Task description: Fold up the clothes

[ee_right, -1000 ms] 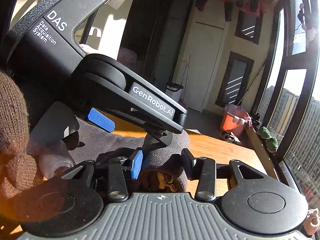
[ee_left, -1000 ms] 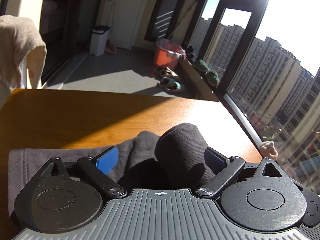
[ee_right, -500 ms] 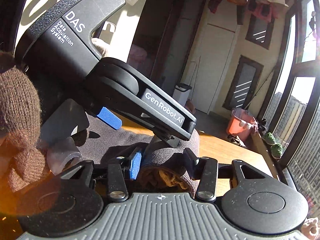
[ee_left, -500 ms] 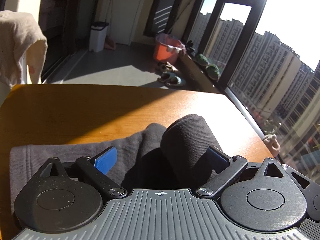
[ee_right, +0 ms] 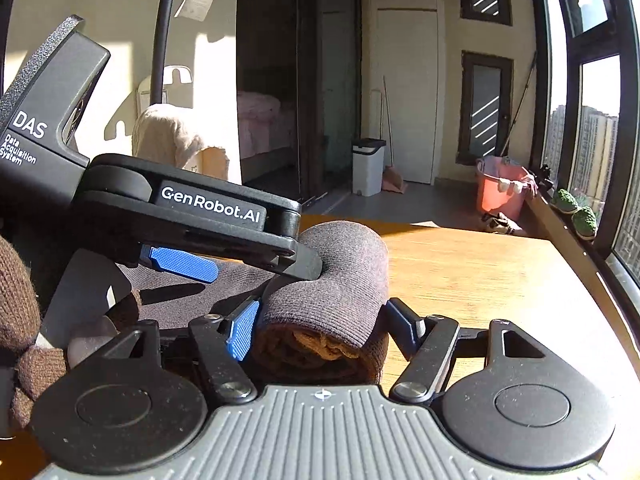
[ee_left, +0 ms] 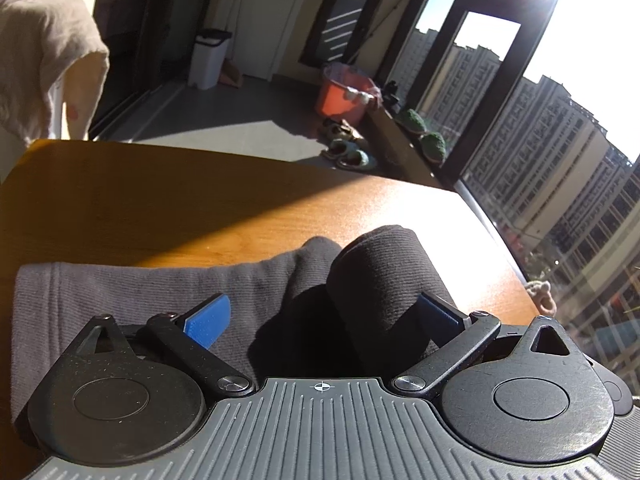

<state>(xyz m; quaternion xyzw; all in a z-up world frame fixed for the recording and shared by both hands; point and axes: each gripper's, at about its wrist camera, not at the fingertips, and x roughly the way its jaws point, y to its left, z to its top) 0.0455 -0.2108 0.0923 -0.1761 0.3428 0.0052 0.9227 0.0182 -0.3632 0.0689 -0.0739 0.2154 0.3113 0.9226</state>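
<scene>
A dark grey garment [ee_left: 140, 292] lies on the wooden table [ee_left: 160, 208], its right end wound into a thick roll [ee_left: 384, 272]. My left gripper [ee_left: 322, 316] is open wide over the cloth, its right finger against the roll's side. In the right wrist view the roll [ee_right: 340, 280] lies end-on, showing a brown inner layer. My right gripper [ee_right: 320, 326] is open, its two fingers flanking the roll and just touching it. The left gripper [ee_right: 246, 268] reaches in from the left with one fingertip resting on the roll's top.
A hand in a brown knit glove [ee_right: 20, 300] holds the left gripper. A cream towel [ee_left: 44, 72] hangs on a chair past the table's far left corner. On the floor beyond are a white bin [ee_left: 208, 60] and an orange bucket [ee_left: 344, 92]. Windows run along the right.
My right gripper's fingers have spread wider around the roll, and its view has tipped level with the table. The left gripper stays open and has barely shifted.
</scene>
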